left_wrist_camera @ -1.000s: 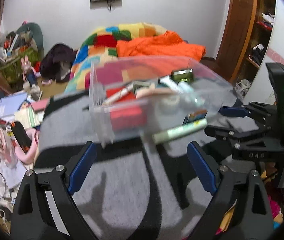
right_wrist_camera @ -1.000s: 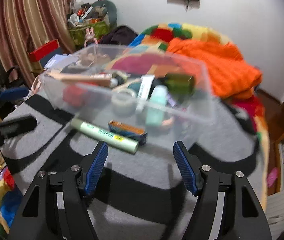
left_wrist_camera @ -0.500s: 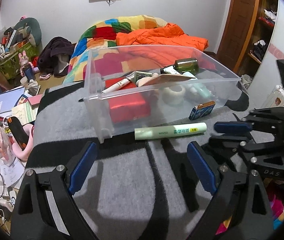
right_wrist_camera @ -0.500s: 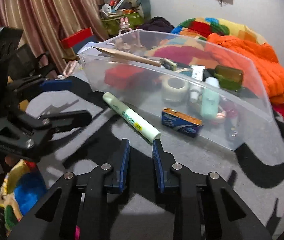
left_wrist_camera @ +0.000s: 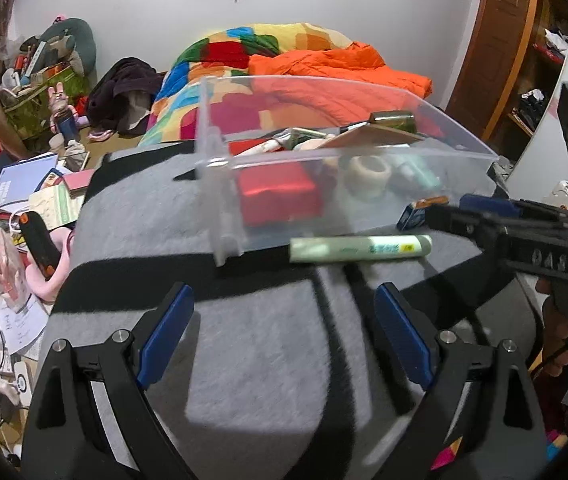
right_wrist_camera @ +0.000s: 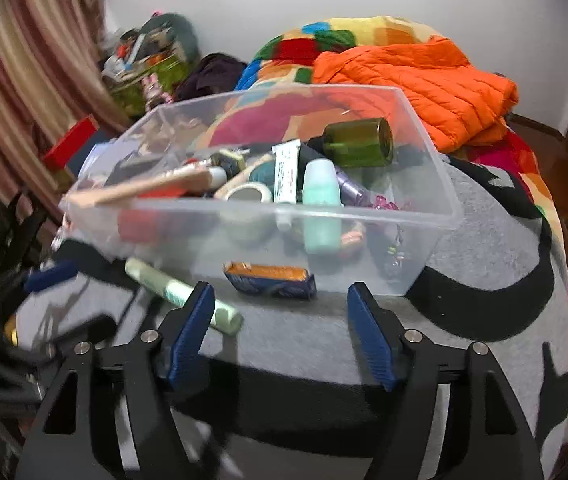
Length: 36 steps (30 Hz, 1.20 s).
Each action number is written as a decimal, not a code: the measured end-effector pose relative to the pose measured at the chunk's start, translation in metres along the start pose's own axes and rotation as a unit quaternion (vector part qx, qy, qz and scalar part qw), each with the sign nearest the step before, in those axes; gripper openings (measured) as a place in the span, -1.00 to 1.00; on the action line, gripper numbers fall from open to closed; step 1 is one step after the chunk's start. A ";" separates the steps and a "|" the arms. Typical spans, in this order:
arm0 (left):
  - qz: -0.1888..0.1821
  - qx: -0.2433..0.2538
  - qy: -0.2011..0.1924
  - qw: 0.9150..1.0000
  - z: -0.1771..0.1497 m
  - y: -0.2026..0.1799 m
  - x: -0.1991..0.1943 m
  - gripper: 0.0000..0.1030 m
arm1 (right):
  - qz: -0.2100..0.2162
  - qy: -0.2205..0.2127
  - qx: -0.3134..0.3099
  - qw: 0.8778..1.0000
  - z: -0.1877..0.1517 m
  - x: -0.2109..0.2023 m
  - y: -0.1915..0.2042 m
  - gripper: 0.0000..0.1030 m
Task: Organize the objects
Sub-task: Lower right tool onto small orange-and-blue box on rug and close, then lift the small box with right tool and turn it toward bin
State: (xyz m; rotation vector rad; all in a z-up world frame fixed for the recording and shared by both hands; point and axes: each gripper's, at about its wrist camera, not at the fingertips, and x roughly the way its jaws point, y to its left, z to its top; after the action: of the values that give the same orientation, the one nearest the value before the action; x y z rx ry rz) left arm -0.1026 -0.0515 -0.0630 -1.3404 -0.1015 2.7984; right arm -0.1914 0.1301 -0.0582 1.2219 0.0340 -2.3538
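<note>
A clear plastic bin (left_wrist_camera: 220,184) (right_wrist_camera: 424,256) holding several small items sits on a grey and black blanket (left_wrist_camera: 252,340) (right_wrist_camera: 324,332). A pale green tube (left_wrist_camera: 360,249) (right_wrist_camera: 176,288) and a small blue and orange box (left_wrist_camera: 414,216) (right_wrist_camera: 270,280) lie on the blanket just in front of the bin. My left gripper (left_wrist_camera: 284,332) is open and empty, short of the tube. My right gripper (right_wrist_camera: 282,332) is open and empty, just short of the box; it also shows in the left wrist view (left_wrist_camera: 480,220), at the right beside the box.
Inside the bin are a red box (left_wrist_camera: 276,196), a tape roll (right_wrist_camera: 246,196), a mint bottle (right_wrist_camera: 322,192), a green jar (right_wrist_camera: 358,142) and a wooden stick (right_wrist_camera: 140,190). A colourful quilt and orange jacket (right_wrist_camera: 424,80) lie behind. Clutter covers the floor at left (left_wrist_camera: 24,200).
My right gripper has opened wide from nearly shut and swung to face the blue and orange box. The left gripper has stayed open and shifted slightly left.
</note>
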 end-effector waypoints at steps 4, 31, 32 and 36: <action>-0.003 -0.007 -0.003 1.000 -0.007 0.008 -0.003 0.80 | -0.044 -0.004 0.001 0.999 0.002 0.009 0.015 0.27; 0.004 0.017 0.039 0.999 0.037 -0.064 0.027 0.83 | -0.062 -0.061 0.020 0.996 -0.016 -0.050 -0.047 -0.14; 0.011 0.012 0.044 0.999 0.040 -0.067 0.031 0.84 | -0.061 -0.061 0.022 0.996 -0.017 -0.051 -0.050 -0.14; 0.051 0.002 0.052 0.997 0.046 -0.078 0.046 0.83 | -0.051 -0.060 0.038 0.996 -0.024 -0.048 -0.061 -0.14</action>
State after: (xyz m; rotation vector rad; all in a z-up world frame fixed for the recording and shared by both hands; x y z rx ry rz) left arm -0.1672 0.0270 -0.0640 -1.5287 -0.0244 2.8013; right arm -0.1761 0.2091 -0.0468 1.1361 -0.0358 -2.5336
